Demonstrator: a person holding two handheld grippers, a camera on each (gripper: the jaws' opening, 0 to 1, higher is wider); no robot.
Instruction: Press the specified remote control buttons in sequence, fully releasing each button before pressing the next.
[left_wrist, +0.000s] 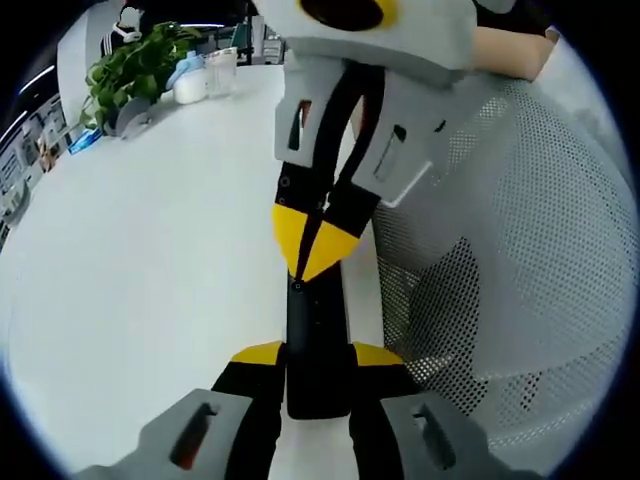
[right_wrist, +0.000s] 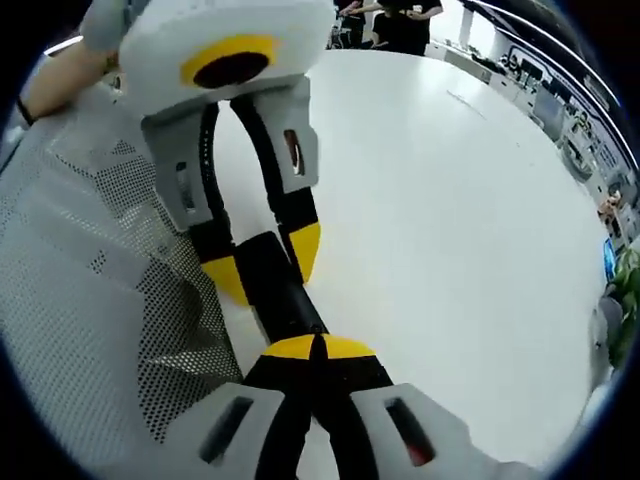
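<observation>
While the white bench (left_wrist: 150, 250) spreads wide beyond both grippers, a grey mesh chair back (left_wrist: 520, 250) stands just beside them. Left gripper (left_wrist: 317, 358): jaws clamped on the near end of the black remote control (left_wrist: 315, 330). Right gripper (right_wrist: 317, 347): yellow tips pinched together, closed, resting on the remote's far end. Potted plant (left_wrist: 135, 70) and white bottles (left_wrist: 200, 75) well beyond the left gripper.

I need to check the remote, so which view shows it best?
The left gripper view: the remote runs lengthwise up the middle, clamped between the left gripper tips, with the shut right gripper pressing its far end. In the right gripper view a shorter stretch of the remote shows, its near end hidden under the right gripper.
</observation>
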